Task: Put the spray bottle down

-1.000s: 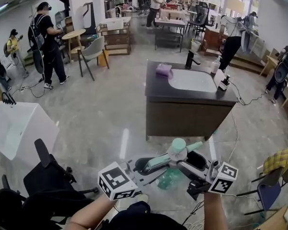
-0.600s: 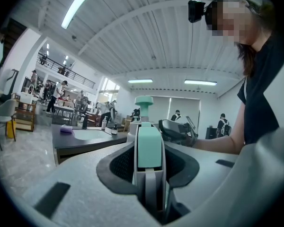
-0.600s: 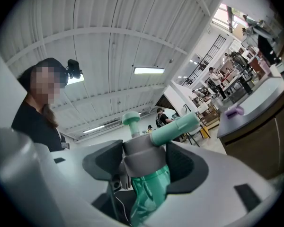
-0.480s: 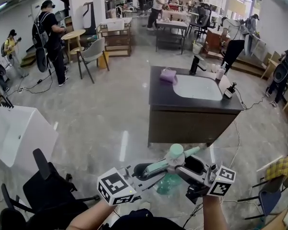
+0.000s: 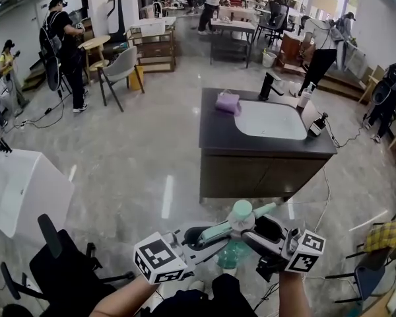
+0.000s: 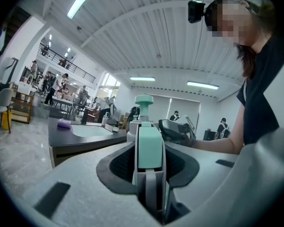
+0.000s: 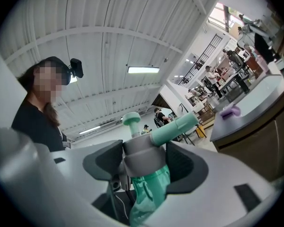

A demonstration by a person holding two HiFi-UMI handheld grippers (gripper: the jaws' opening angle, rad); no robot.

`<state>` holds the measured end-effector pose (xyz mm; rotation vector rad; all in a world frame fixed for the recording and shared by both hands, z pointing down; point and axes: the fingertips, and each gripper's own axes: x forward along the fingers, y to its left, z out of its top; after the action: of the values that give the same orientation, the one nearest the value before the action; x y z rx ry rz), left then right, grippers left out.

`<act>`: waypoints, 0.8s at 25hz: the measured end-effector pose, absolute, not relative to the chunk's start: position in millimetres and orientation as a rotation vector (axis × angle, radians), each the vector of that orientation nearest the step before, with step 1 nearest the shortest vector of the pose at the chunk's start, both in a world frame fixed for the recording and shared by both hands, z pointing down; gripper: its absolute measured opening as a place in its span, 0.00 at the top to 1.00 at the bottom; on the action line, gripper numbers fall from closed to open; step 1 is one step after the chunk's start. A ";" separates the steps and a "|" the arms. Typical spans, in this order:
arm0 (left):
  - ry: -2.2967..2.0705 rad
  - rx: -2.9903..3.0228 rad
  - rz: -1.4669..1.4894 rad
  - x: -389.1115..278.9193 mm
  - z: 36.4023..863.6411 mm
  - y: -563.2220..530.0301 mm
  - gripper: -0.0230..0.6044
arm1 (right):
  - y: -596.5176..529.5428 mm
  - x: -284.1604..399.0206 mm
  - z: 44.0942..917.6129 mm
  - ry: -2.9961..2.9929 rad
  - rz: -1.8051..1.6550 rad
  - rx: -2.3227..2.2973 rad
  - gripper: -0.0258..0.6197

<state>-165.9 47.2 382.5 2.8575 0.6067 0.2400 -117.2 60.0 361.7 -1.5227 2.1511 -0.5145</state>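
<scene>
The left gripper (image 5: 219, 229) pinched the trigger (image 6: 150, 145) of the spray bottle (image 5: 231, 253); the right gripper (image 5: 249, 232) clamped its neck (image 7: 142, 157); a harder left squeeze might have sprayed it before the counter (image 5: 214, 127), still well apart.

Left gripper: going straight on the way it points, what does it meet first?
The spray bottle: the left gripper clamps its mint trigger, with the pump head directly ahead. The right gripper seems to sit just behind.

The translucent green plastic spray bottle (image 5: 232, 255) had a mint trigger. The grey left hand-held gripper (image 5: 226, 227) and right hand-held gripper (image 5: 251, 233) wore black-and-white patterned cubes. At twelve o'clock, the surface (image 5: 214, 134) was dark.
</scene>
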 end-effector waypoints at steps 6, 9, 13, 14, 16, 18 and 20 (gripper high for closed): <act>0.542 2.880 0.241 -106.4 377.8 41.2 0.79 | 53.6 -57.4 358.5 2.164 -0.496 -1.465 0.54; 0.521 2.892 0.237 -79.2 373.4 40.9 0.79 | 52.5 -29.8 352.5 2.183 -0.477 -1.449 0.54; 0.505 2.908 0.234 -44.2 367.1 42.0 0.79 | 53.0 4.9 346.3 2.197 -0.466 -1.433 0.54; 0.500 2.913 0.231 -36.1 365.8 42.3 0.79 | 53.3 13.1 345.3 2.200 -0.463 -1.429 0.54; 0.491 2.922 0.224 -19.7 363.9 42.4 0.79 | 53.4 29.5 343.7 2.205 -0.456 -1.421 0.54; 0.481 2.930 0.223 -3.8 363.8 42.5 0.79 | 53.3 45.3 343.9 2.208 -0.455 -1.411 0.54; 0.470 2.937 0.229 9.5 365.3 43.2 0.79 | 53.8 58.7 345.9 2.212 -0.461 -1.399 0.54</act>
<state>9.5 43.2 365.3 2.9365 0.4700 0.2288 58.7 53.8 345.9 -1.3989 2.2117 -0.4611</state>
